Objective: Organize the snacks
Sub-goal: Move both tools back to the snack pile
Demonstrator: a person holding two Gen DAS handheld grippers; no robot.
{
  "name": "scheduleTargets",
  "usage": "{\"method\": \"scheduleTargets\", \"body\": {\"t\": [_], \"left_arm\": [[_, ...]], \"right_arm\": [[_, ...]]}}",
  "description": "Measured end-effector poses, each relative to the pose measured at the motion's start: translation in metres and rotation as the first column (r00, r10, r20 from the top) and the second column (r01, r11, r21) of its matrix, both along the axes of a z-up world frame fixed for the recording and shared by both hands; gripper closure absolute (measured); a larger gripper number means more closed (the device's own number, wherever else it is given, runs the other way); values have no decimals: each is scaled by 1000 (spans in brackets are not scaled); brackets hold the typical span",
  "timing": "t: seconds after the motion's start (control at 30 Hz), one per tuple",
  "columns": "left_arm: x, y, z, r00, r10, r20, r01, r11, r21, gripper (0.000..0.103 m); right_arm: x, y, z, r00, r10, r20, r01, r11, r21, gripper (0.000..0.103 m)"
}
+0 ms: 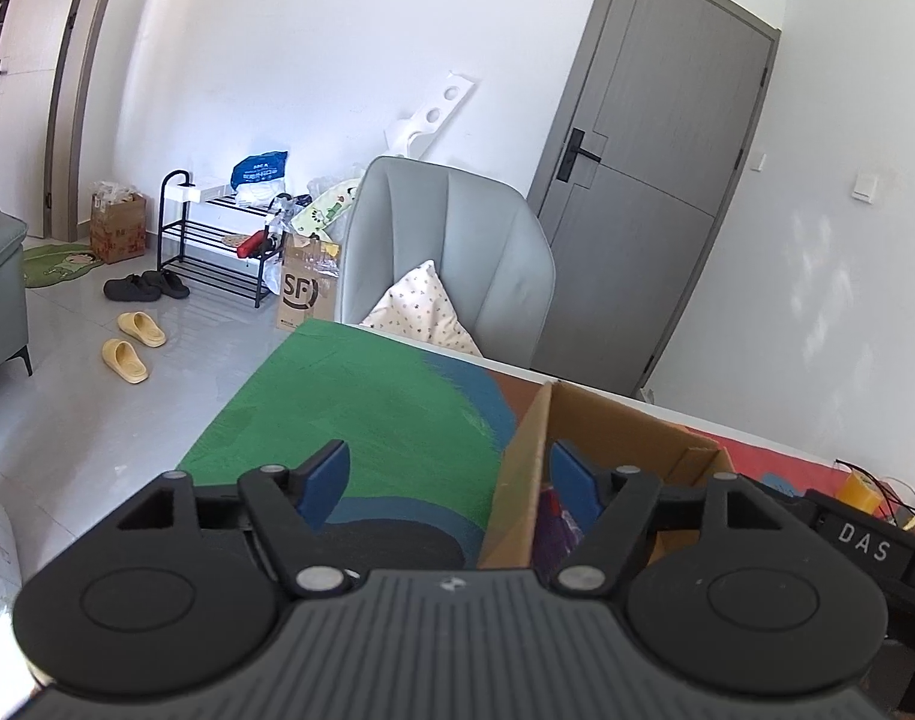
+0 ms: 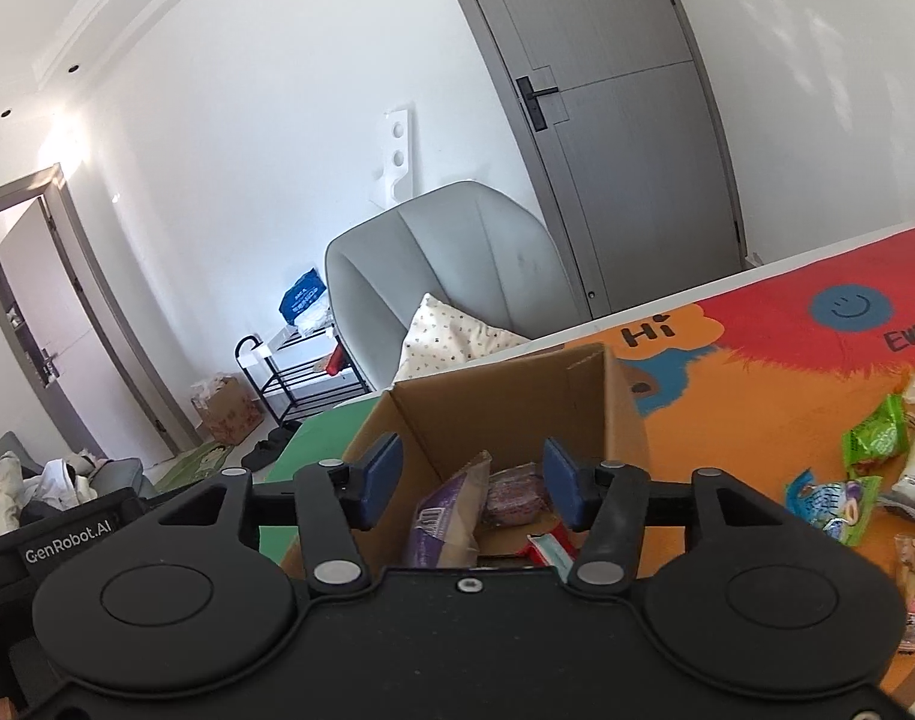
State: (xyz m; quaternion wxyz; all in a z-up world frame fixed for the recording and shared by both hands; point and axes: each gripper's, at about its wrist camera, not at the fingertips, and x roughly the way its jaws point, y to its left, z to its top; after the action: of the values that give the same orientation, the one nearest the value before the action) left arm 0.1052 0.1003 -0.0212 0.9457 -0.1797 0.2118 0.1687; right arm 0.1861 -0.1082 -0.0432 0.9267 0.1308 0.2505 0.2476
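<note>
An open cardboard box (image 2: 505, 396) stands on the colourful table mat (image 2: 727, 408). Inside it lie a purple-and-white snack bag (image 2: 451, 516), a reddish round packet (image 2: 514, 495) and a red-and-green packet (image 2: 547, 546). My right gripper (image 2: 470, 483) hangs open over the box, its blue pads apart with nothing pressed between them. My left gripper (image 1: 448, 483) is open too, straddling the box's left wall (image 1: 517, 480); its right pad is inside the box, its left pad over the green part of the mat (image 1: 367, 396). A purple packet (image 1: 556, 525) shows inside the box.
Several loose snack packets (image 2: 871, 438) lie on the mat to the right of the box. A grey armchair (image 1: 451, 252) with a patterned cushion (image 1: 424, 312) stands behind the table's far edge. An orange object (image 1: 859, 489) and cables sit at the far right.
</note>
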Motion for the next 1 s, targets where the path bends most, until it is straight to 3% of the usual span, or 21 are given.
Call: {"method": "scheduleTargets", "body": {"t": [0.27, 0.4, 0.83, 1.0], "left_arm": [[-1, -24, -1, 1000, -23, -15, 24, 999, 33, 16], [1, -38, -2, 999, -42, -34, 44, 997, 58, 11], [6, -88, -10, 990, -125, -59, 130, 987, 89, 9], [8, -115, -13, 982, -178, -66, 184, 978, 95, 9]], "right_arm": [[-9, -34, -6, 997, -70, -11, 70, 998, 6, 40], [-14, -47, -8, 996, -92, 0, 92, 996, 1, 28], [-33, -102, -19, 979, -202, -2, 201, 979, -8, 6], [-38, -128, -25, 968, -251, -14, 251, 968, -5, 3]]}}
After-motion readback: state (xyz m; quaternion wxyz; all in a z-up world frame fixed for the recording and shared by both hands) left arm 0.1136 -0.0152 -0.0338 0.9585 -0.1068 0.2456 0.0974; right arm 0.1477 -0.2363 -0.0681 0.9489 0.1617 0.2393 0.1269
